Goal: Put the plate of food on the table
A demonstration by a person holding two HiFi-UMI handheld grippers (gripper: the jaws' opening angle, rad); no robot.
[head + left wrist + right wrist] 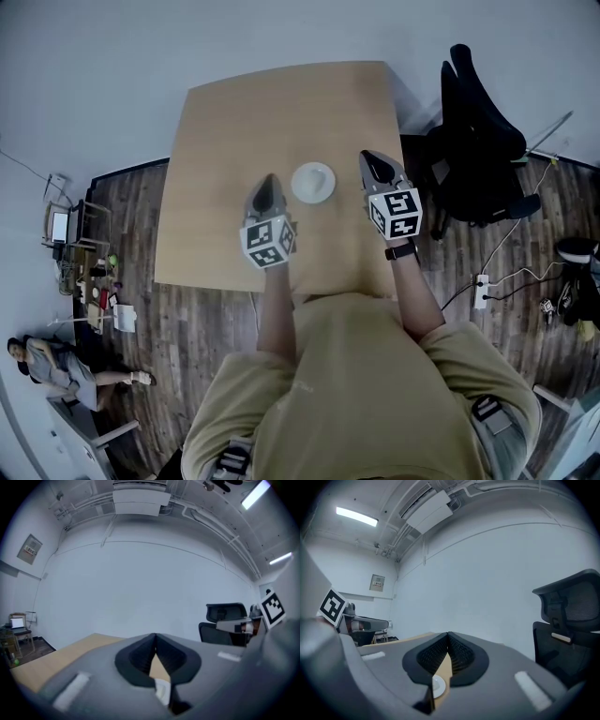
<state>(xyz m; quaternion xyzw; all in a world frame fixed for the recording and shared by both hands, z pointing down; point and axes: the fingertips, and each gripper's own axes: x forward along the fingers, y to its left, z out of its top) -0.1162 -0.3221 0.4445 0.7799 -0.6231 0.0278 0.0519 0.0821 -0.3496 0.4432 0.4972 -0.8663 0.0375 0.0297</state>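
A white plate (pixel 313 182) with a pale lump of food on it sits on the light wooden table (pixel 234 122), a little nearer than the middle. My left gripper (pixel 268 180) hovers just left of the plate, jaws shut and empty. On the plate's right side my right gripper (pixel 368 157) is shut too, with nothing in it. Neither gripper touches the plate. In the left gripper view the pads meet at the tip (pixel 155 637), and a sliver of the plate (pixel 162 690) shows below them. The right gripper view shows closed pads (pixel 448 637) and the plate (pixel 437 685) beneath.
A black office chair (pixel 478 141) stands close to the table's right edge. A power strip with cables (pixel 482 291) lies on the wooden floor at the right. At the left are a cluttered small desk (pixel 66 225) and a seated person (pixel 56 366).
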